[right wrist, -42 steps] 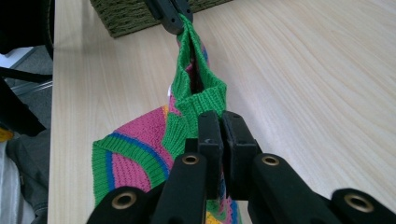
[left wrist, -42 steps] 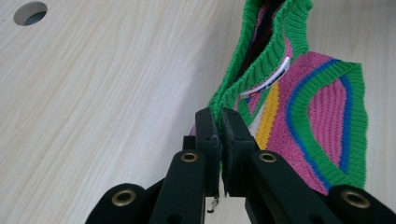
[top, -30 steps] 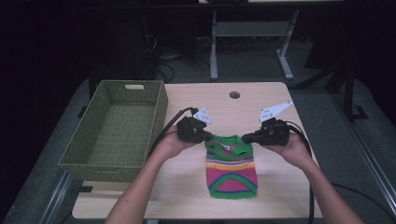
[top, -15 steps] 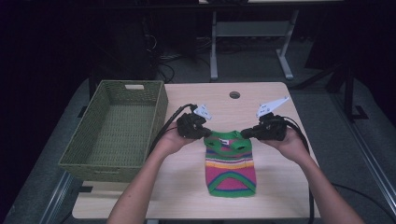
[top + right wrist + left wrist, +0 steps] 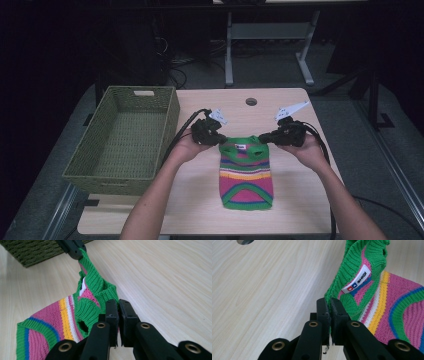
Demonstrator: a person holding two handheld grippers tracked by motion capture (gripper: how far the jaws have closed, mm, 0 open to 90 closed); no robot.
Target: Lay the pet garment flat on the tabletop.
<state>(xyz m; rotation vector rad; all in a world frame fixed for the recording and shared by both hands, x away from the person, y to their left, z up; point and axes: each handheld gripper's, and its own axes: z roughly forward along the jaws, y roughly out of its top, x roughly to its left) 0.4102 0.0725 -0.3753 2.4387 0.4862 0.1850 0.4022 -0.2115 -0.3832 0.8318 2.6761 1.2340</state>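
1. On the bench (image 5: pixel 300 210), right of the woven basket (image 5: pixel 125 140), the striped knit sweater (image 5: pixel 246 176) lies with its hem toward the person and its green collar end raised between the two tools.
2. Left tool (image 5: pixel 218 140): jaws all but closed, pinching the ribbed collar edge. The left gripper view confirms this, with green knit clamped between the pads (image 5: pixel 336 311) and the white label (image 5: pixel 357 279) hanging just beyond.
3. Right tool (image 5: pixel 265 139): jaws likewise nearly closed on the opposite side of the collar; the right gripper view shows knit (image 5: pixel 75 315) caught between the pads (image 5: pixel 111 312), beside a small opening in the fabric.
4. Change noted: compared with the picture a second ago, the right hand has drawn inward toward the garment, and the collar end, then lying lower on the bench, now stands lifted and gathered between the tools. The left hand shows little shift.
5. Finding: both grips appear secure, and the lower body of the sweater rests flat on the wood.
6. Judgement: the work has passed from taking hold to lifting. The garment seems ready to be folded or carried toward the basket; which is intended cannot be told.
7. Risk: both holds are on thin edges, so the knit may slip or stretch under load.
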